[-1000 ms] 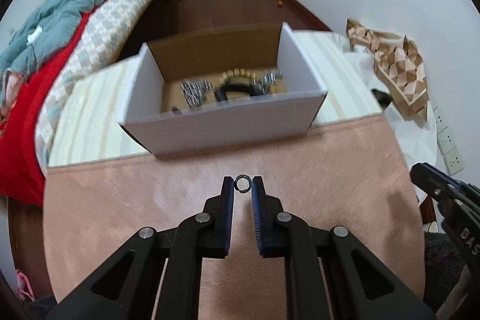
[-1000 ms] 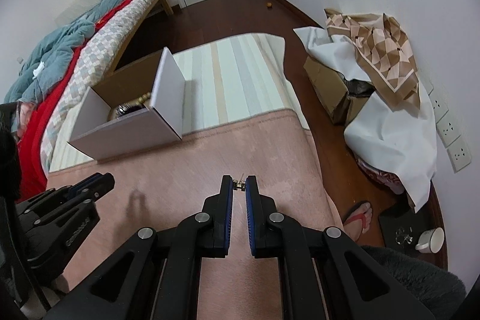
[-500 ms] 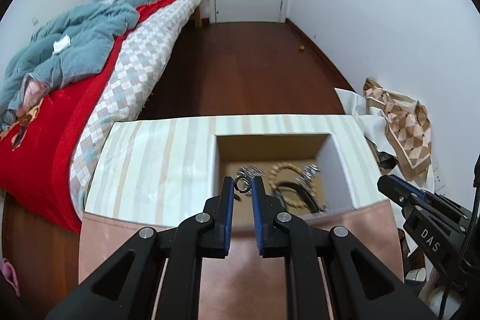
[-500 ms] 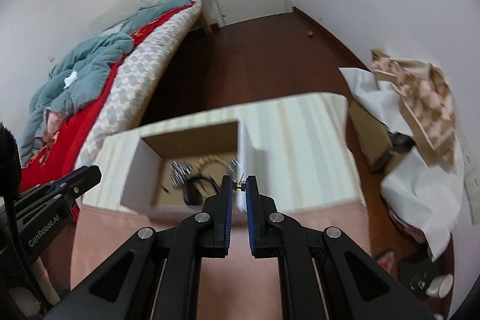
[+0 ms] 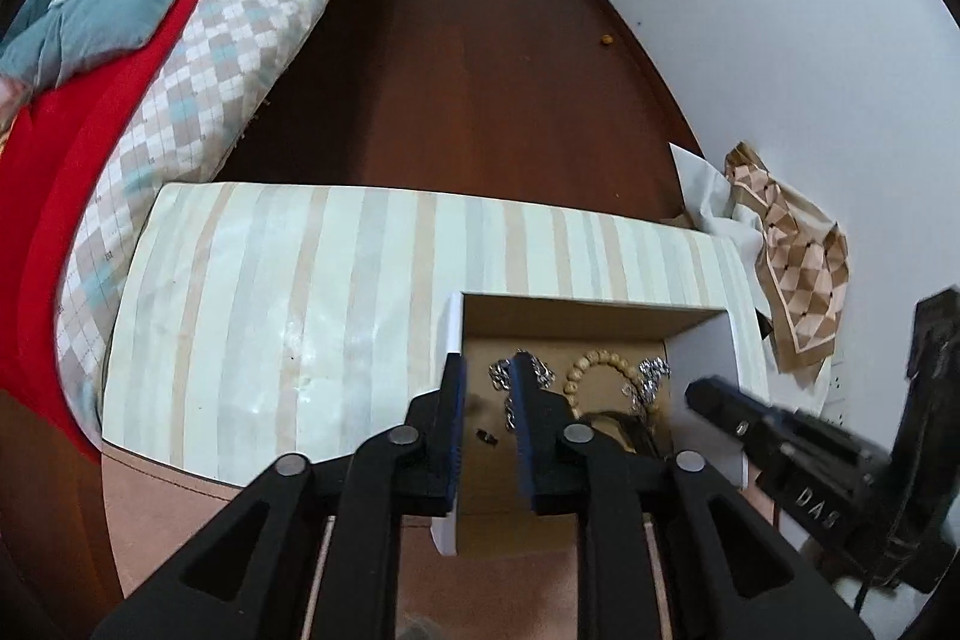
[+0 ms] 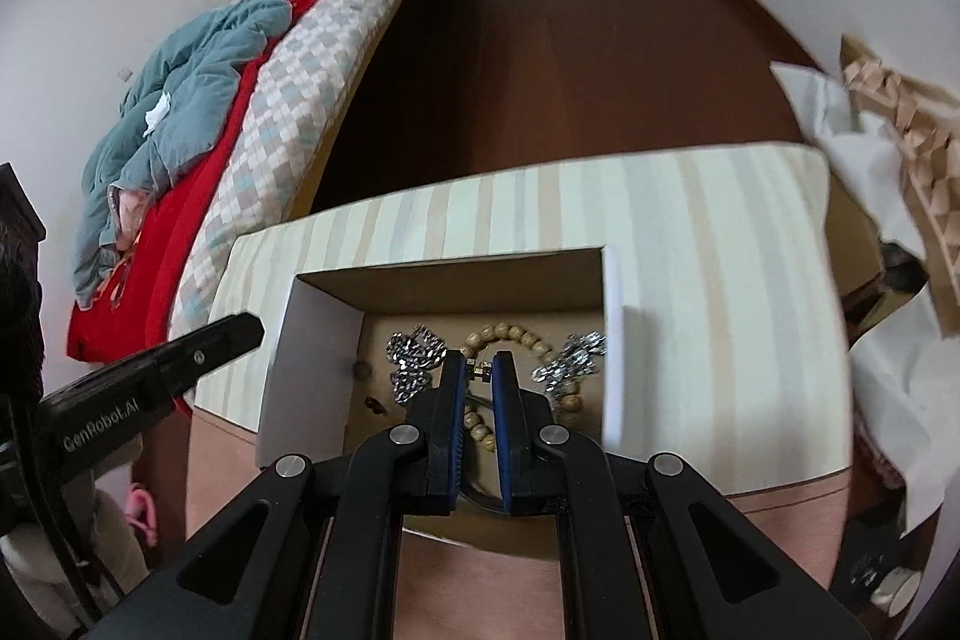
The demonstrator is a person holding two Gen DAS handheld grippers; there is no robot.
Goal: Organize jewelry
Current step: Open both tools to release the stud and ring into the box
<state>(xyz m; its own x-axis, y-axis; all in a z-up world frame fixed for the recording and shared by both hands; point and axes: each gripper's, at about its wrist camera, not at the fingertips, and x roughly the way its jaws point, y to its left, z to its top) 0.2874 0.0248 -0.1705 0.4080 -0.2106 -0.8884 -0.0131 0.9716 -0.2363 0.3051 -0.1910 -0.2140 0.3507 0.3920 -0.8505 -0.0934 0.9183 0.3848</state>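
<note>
A striped bench beside a bed carries an open cardboard box holding a wooden bead bracelet, silver chains and a small dark ring. The right gripper hangs over the box, its fingers nearly closed, pinching a tiny gold stud. The left gripper, at nine o'clock of the bracelet, has its fingers parted and empty.

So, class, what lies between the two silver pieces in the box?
A bead bracelet lies between the left silver piece and the right silver piece inside the box, clearest in the right wrist view.
</note>
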